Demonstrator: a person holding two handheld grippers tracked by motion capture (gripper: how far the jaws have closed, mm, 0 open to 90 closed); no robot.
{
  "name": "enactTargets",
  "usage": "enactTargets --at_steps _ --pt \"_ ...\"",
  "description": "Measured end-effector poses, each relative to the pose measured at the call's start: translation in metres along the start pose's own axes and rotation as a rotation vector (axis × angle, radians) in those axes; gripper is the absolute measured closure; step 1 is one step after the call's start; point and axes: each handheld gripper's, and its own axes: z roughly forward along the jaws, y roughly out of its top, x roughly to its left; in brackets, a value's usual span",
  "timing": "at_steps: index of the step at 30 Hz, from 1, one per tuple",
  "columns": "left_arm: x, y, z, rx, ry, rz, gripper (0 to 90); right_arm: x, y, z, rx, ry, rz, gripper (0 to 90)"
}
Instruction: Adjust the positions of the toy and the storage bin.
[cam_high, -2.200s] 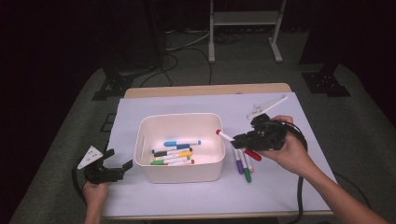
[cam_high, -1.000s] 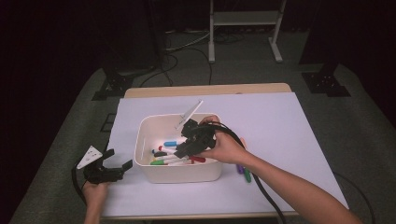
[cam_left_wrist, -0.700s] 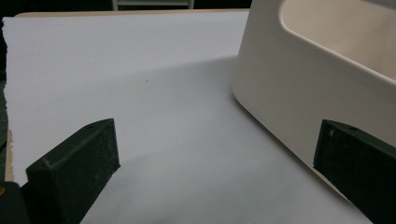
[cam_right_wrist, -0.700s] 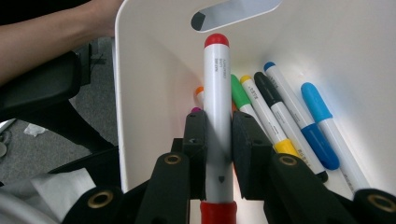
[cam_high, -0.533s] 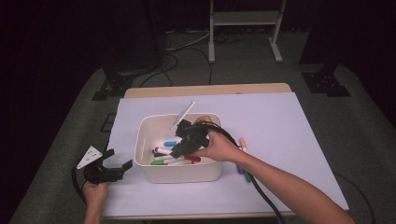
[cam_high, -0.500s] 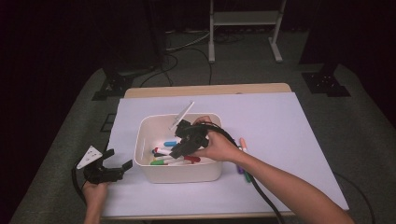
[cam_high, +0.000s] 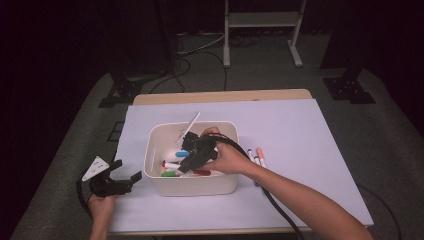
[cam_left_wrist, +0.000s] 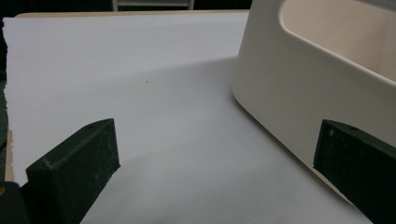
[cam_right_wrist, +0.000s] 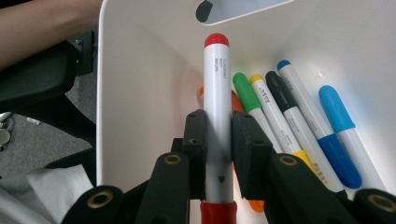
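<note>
Markers (cam_right_wrist: 299, 126) crowd the bin (cam_high: 220, 184) floor beneath the clamped red marker (cam_right_wrist: 217, 116).

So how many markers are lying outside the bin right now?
2 show clearly on the table just right of the bin: an orange-capped marker and a purple-capped marker beside it. The right arm crosses that spot, so more may be hidden.

A white pen with a red cap (cam_right_wrist: 217, 107) sits between black jaws, over a white tub (cam_high: 190, 186) of green, yellow, black and blue pens (cam_right_wrist: 299, 130).
</note>
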Motion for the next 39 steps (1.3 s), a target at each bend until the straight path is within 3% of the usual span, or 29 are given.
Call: enactTargets --at_steps 6,9,14,21,29,39 --pt "0.000 0.000 0.000 -0.001 -0.001 0.001 0.0 0.001 0.001 0.004 0.012 0.001 -0.007 75.0" --pt "0.000 0.000 0.000 -0.001 -0.001 0.000 0.0 0.002 0.001 0.004 0.022 0.005 -0.003 70.0" --pt "0.000 0.000 0.000 -0.001 -0.001 0.000 0.0 0.002 -0.001 -0.007 0.004 -0.003 0.006 68.1" --pt "0.000 0.000 0.000 0.001 0.001 0.003 0.0 -0.003 -0.018 -0.049 -0.069 -0.044 0.049 65.1" --pt "-0.001 0.000 0.000 0.006 0.004 0.006 0.0 -0.013 -0.060 -0.104 -0.153 -0.120 0.127 63.0" --pt "-0.001 0.000 0.001 0.007 0.007 0.008 0.0 -0.023 -0.112 -0.141 -0.200 -0.188 0.228 61.3"
